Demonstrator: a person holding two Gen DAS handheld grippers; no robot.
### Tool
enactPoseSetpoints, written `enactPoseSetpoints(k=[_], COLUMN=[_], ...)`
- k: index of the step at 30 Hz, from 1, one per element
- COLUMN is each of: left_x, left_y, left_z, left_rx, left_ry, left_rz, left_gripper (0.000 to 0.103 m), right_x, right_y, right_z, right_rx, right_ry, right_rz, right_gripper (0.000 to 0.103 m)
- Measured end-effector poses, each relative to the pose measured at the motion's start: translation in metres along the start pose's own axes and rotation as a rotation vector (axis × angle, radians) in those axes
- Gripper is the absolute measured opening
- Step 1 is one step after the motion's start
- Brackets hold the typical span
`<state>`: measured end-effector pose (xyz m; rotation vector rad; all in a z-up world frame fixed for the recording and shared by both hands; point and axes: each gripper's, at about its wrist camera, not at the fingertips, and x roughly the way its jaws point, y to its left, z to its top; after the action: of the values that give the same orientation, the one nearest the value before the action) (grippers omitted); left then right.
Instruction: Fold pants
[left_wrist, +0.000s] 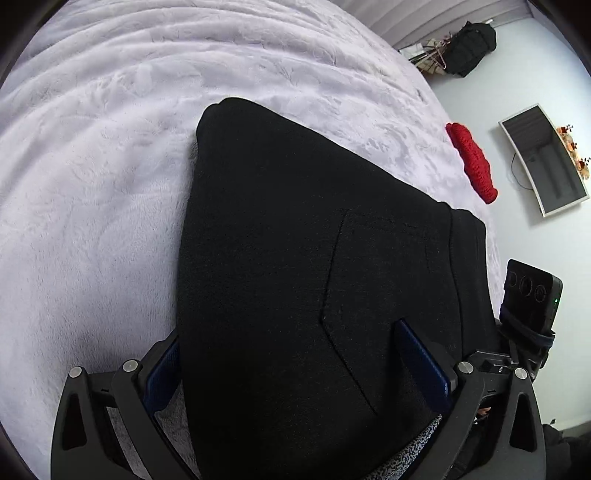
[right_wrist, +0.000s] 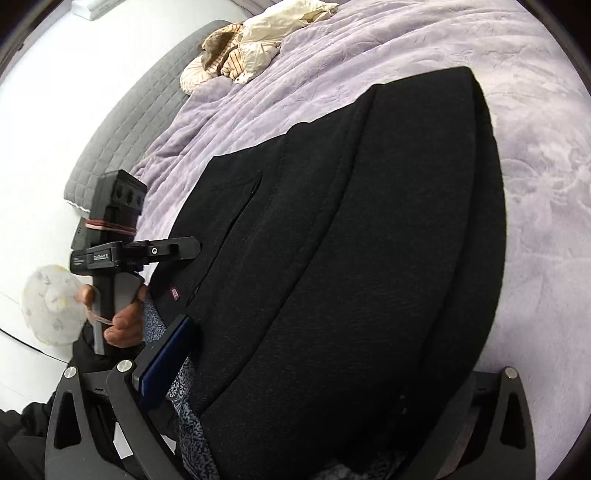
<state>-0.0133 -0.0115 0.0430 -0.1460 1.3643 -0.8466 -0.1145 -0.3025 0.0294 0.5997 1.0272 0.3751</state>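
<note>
- The black knit pants (left_wrist: 295, 258) fill the frame centre on the lilac plush bedspread (left_wrist: 92, 184), already doubled into a stacked bundle (layers show in the right view); more folding probably remains.
- The left gripper (left_wrist: 295, 369) and right gripper (right_wrist: 314, 369) stand spread apart, straddling the cloth's near edge, clamping nothing.

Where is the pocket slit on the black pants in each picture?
Left wrist view: the slanted pocket slit sits lower centre on the black fabric pants.
Right wrist view: the pocket slit is left of centre on the pants.
Shared landmark: the fuzzy lilac blanket underneath.
</note>
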Motion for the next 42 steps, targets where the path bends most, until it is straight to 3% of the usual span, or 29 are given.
enactPoseSetpoints(k=[6,7,12,15,19,24,42], left_x=[0.001,0.000,-0.011,-0.018,-0.027,-0.029,0.031], left_y=[-0.018,-0.020,-0.043,-0.053,-0.076,-0.102,-0.255], left_z=[-0.004,-0.005,-0.010,-0.009,-0.010,-0.006,0.030], left_rx=[0.013,0.015,0.103,0.106,0.133,0.136,0.274], left_ry=[-0.039,-0.044,-0.088,-0.097,-0.120,-0.117,-0.065], left_rz=[0.071,0.071,0.118,0.136,0.164,0.133,0.095], left_gripper=[0.102,0.098,0.076,0.072,0.068,0.065,0.065], right_x=[0.008,0.007,-0.005,-0.018,-0.032,-0.055,-0.199], right_y=[0.008,0.009,0.023,0.034,0.044,0.050,-0.013], right_z=[0.002,0.002,0.001,0.001,0.002,0.003,-0.026], right_rx=[-0.017,-0.015,-0.082,-0.118,-0.132,-0.160,-0.138], right_ry=[-0.019,-0.021,-0.034,-0.070,-0.094,-0.126,-0.222], right_rz=[-0.042,-0.049,-0.082,-0.092,-0.083,-0.107,-0.231], right_gripper=[0.103,0.102,0.074,0.062,0.061,0.061,0.061])
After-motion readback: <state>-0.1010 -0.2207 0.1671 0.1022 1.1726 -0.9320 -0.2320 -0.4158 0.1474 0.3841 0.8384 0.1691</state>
